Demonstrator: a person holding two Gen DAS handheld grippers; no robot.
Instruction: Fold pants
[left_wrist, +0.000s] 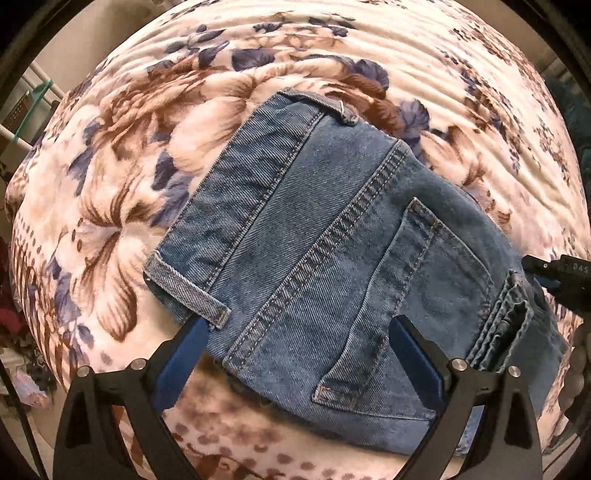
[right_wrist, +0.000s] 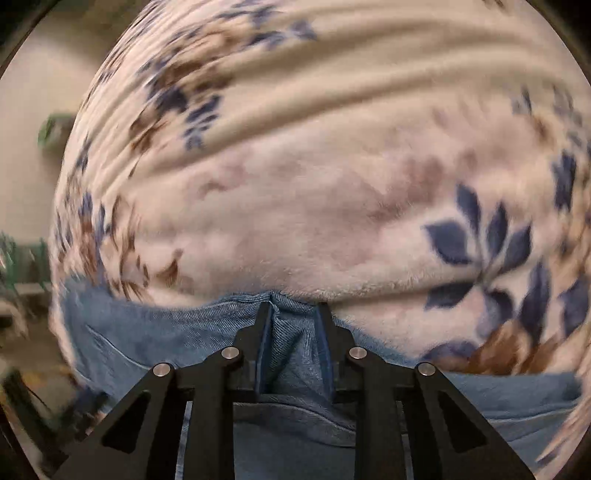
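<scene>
Left wrist view: the jeans (left_wrist: 332, 258) lie folded into a compact block on the floral blanket (left_wrist: 122, 206), seat and back pocket (left_wrist: 413, 306) up, waistband (left_wrist: 236, 206) toward the left. The left gripper (left_wrist: 299, 343) hovers over the block's near edge with its jaws spread wide and nothing between them. The right gripper (left_wrist: 554, 277) shows at the block's right edge, beside the stacked layers.

Right wrist view, blurred: the right gripper (right_wrist: 293, 314) is clenched on a bunched ridge of denim (right_wrist: 291, 343) at the jeans' edge, with the blanket (right_wrist: 295, 184) beyond.

The fold looks nearly done; this seems the last tidying or shifting of the block. Next, the right should probably let go without dragging the layers apart.
</scene>
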